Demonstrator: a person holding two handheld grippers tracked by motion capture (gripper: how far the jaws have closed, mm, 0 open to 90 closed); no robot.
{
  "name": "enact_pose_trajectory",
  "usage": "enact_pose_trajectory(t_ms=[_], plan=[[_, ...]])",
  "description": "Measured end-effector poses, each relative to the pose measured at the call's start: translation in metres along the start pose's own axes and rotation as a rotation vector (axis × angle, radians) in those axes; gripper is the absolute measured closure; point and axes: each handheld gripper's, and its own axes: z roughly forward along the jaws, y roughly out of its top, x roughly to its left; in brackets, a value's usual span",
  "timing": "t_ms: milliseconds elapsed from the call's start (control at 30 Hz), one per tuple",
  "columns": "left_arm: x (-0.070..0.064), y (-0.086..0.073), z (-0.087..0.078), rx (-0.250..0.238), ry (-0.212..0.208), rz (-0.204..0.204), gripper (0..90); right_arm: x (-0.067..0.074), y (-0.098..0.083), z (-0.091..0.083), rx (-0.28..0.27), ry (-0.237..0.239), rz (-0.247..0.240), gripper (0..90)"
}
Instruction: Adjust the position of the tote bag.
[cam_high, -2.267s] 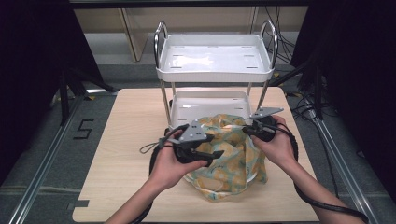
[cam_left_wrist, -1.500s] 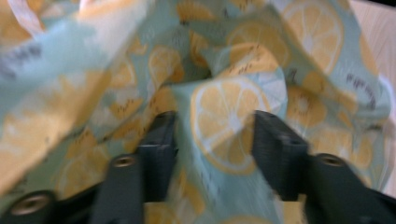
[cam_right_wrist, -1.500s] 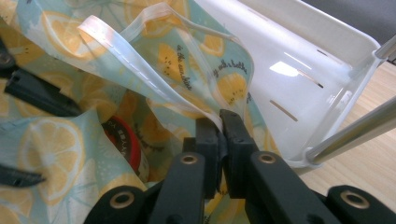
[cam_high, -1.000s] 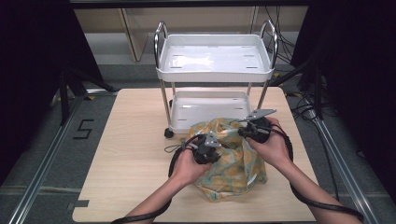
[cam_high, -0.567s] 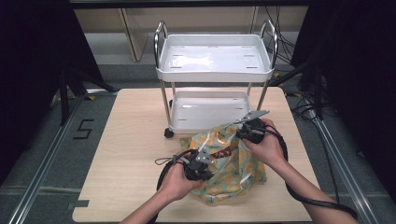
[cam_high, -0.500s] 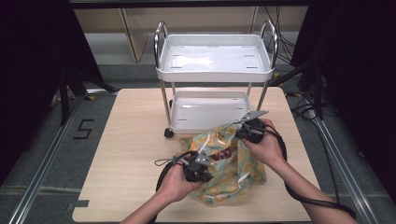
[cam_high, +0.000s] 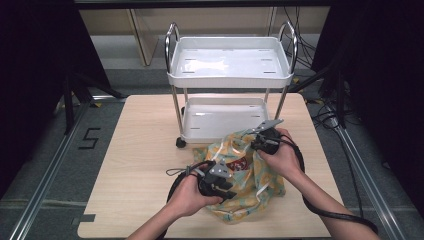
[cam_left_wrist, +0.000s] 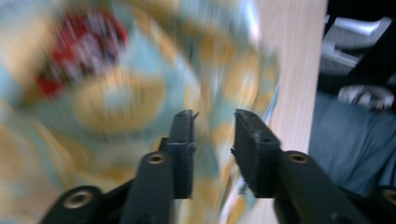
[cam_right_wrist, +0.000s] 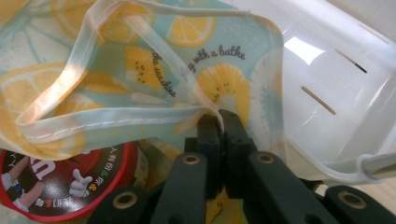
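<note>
A see-through bag (cam_high: 252, 182) printed with lemons on teal lies on the wooden table (cam_high: 140, 150), in front of the white cart. A red round container (cam_high: 241, 164) (cam_right_wrist: 56, 184) sits inside it. At the bag's far right, my right gripper (cam_high: 254, 144) (cam_right_wrist: 223, 117) is shut on the rim (cam_right_wrist: 116, 119) and holds the mouth up. My left gripper (cam_high: 231, 192) (cam_left_wrist: 214, 116) is at the bag's near left side. Its jaws have just been opening and stand apart with nothing pinched. The blurred bag (cam_left_wrist: 116, 98) lies just beyond them.
A white two-tier cart stands on the table's far half, with its top tray (cam_high: 230, 75) and lower tray (cam_high: 220, 131) bare. The lower tray (cam_right_wrist: 327, 70) is right behind the bag. Black cables (cam_high: 330, 212) trail off the near edge.
My left hand has drawn back from the bag's upper left edge toward the near side of the table, and its jaws have come apart. The right gripper has kept its hold on the rim.
</note>
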Motion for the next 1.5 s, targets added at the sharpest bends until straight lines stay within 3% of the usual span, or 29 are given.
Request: enact_pose_trajectory(t_ms=[100, 133, 167, 200, 267, 300, 367, 433, 467, 500, 600, 700, 733, 767, 833, 900, 933, 967, 1067, 1133, 1167, 1200, 1233, 1267, 1333, 1367, 1400, 1433, 1500], plan=[[0.002, 0.019, -0.016, -0.132, 0.057, 0.006, 56.6, 0.001, 0.001, 0.0, -0.002, 0.011, -0.003, 88.9], [0.005, 0.024, -0.02, -0.171, 0.097, 0.007, 53.9, 0.002, 0.001, 0.0, -0.001, 0.012, 0.005, 88.8], [0.009, 0.029, -0.022, -0.189, 0.145, 0.015, 51.3, 0.002, 0.0, 0.003, -0.039, -0.007, -0.001, 88.8], [0.016, 0.032, -0.024, -0.177, 0.214, 0.052, 49.9, 0.003, 0.001, 0.002, -0.026, -0.001, -0.003, 88.8], [0.028, 0.034, -0.022, -0.142, 0.27, 0.075, 46.3, 0.003, 0.001, 0.001, -0.006, 0.02, 0.003, 88.8], [0.033, 0.033, -0.018, -0.134, 0.283, 0.072, 44.6, 0.006, 0.002, 0.0, 0.004, 0.034, 0.031, 88.8], [0.043, 0.029, -0.008, -0.091, 0.277, 0.058, 43.1, 0.004, 0.001, 0.001, -0.018, 0.005, -0.011, 88.7], [0.048, 0.026, -0.002, -0.062, 0.274, 0.058, 43.9, 0.005, 0.001, -0.002, -0.009, 0.021, 0.017, 88.6], [0.049, 0.024, 0.002, -0.049, 0.266, 0.056, 45.0, 0.007, 0.0, -0.001, -0.031, 0.043, 0.03, 88.6], [0.051, 0.023, 0.005, -0.041, 0.264, 0.056, 47.0, 0.004, -0.001, -0.002, -0.011, 0.031, 0.015, 88.5], [0.056, 0.022, 0.01, -0.019, 0.256, 0.06, 61.5, 0.003, -0.004, 0.001, -0.053, 0.036, 0.032, 88.3], [0.061, 0.023, 0.011, -0.013, 0.266, 0.029, 75.5, 0.001, -0.006, 0.0, -0.073, 0.035, 0.041, 88.1], [0.063, 0.024, 0.011, -0.012, 0.272, 0.017, 79.2, 0.0, -0.006, -0.002, -0.053, 0.027, 0.025, 87.8], [0.065, 0.024, 0.011, -0.012, 0.277, 0.011, 82.9, 0.0, -0.005, -0.004, -0.045, 0.055, 0.03, 87.5], [0.068, 0.025, 0.011, -0.019, 0.276, -0.022, 88.2, -0.001, -0.006, -0.001, -0.089, 0.032, -0.005, 86.7], [0.07, 0.025, 0.011, -0.023, 0.27, -0.052, 89.4, -0.001, -0.006, -0.004, -0.079, 0.054, 0.004, 85.7], [0.073, 0.025, 0.011, -0.018, 0.27, -0.043, 89.5, 0.0, -0.006, -0.006, -0.061, 0.067, 0.021, 84.4], [0.073, 0.025, 0.011, -0.024, 0.276, -0.058, 89.5, 0.001, -0.007, -0.007, -0.061, 0.054, 0.037, 83.3], [0.077, 0.025, 0.011, -0.033, 0.279, -0.073, 89.6, 0.001, -0.008, -0.009, -0.085, 0.055, 0.035, 80.0], [0.078, 0.026, 0.011, -0.038, 0.283, -0.08, 89.6, -0.001, -0.008, -0.014, -0.072, 0.079, 0.004, 75.4], [0.077, 0.026, 0.012, -0.044, 0.284, -0.111, 89.7, 0.0, -0.009, -0.014, -0.097, 0.068, 0.0, 72.3], [0.079, 0.026, 0.012, -0.041, 0.29, -0.083, 89.7, -0.001, -0.009, -0.017, -0.093, 0.075, -0.011, 69.8], [0.079, 0.027, 0.012, -0.041, 0.296, -0.088, 89.7, 0.0, -0.009, -0.019, -0.094, 0.081, -0.011, 69.6], [0.079, 0.026, 0.014, -0.051, 0.294, -0.119, 89.7, 0.0, -0.01, -0.021, -0.101, 0.076, -0.021, 67.9], [0.081, 0.028, 0.014, -0.052, 0.296, -0.118, 89.7, 0.003, -0.012, -0.024, -0.133, 0.081, -0.014, 63.9], [0.082, 0.029, 0.014, -0.045, 0.307, -0.1, 89.7, 0.002, -0.012, -0.028, -0.138, 0.08, -0.046, 61.8], [0.082, 0.029, 0.014, -0.045, 0.308, -0.102, 89.7, 0.004, -0.013, -0.031, -0.124, 0.083, -0.014, 61.1], [0.082, 0.03, 0.014, -0.048, 0.313, -0.106, 89.8, 0.002, -0.013, -0.032, -0.151, 0.08, -0.05, 60.5], [0.083, 0.032, 0.014, -0.044, 0.321, -0.103, 89.7, 0.003, -0.014, -0.037, -0.167, 0.077, -0.056, 58.1]])
